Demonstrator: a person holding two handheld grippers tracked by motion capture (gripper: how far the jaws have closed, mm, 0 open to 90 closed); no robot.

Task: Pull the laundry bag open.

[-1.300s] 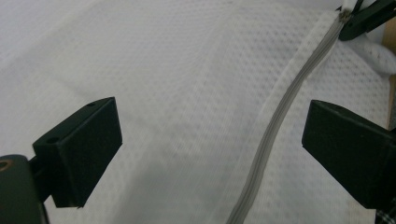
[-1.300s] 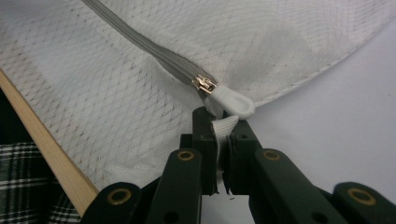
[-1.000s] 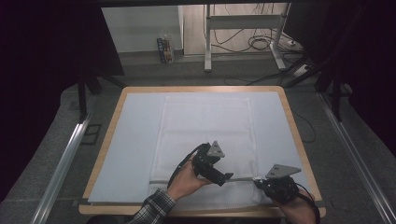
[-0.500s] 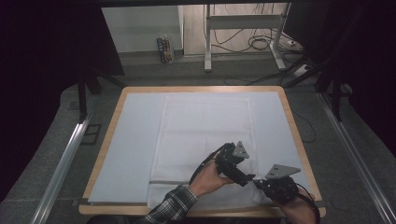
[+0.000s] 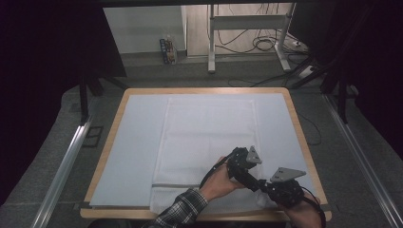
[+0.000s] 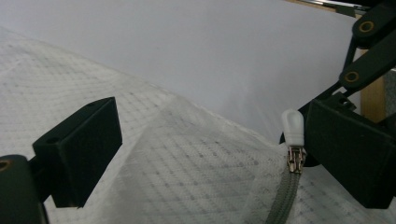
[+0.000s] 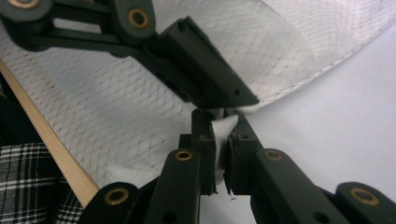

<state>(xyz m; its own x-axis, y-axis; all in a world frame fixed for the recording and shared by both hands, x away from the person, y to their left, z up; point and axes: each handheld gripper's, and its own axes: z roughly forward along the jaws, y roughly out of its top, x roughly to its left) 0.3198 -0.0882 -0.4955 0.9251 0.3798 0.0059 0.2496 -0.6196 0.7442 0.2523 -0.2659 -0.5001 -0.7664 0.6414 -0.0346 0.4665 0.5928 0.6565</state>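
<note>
1. Since the earlier frames the left hand-held gripper (image 5: 259, 183) has travelled rightward along the near edge of the white mesh bag (image 5: 209, 142), ending just beside the right hand-held gripper (image 5: 266, 186); the right one has kept its place.
2. The left hand-held gripper stands open, its jaws apart with mesh fabric and the zipper pull (image 6: 293, 128) between them, the pull lying close against the right-hand jaw in the left gripper view and not yet pinched.
3. The right hand-held gripper (image 7: 223, 140) is closed on the bag's white edge tab (image 7: 222, 127), at the near right corner.
4. The grey zipper (image 5: 176, 185) runs left to right across the near end of the bag, so its long axis lies leftward from the pull.
5. The left hand-held gripper is the nearer to the pull.
6. Count: one mesh bag, one zipper, one pull, two hand-held grippers, one tabletop (image 5: 294, 118) under a pale sheet (image 5: 138, 142).
</note>
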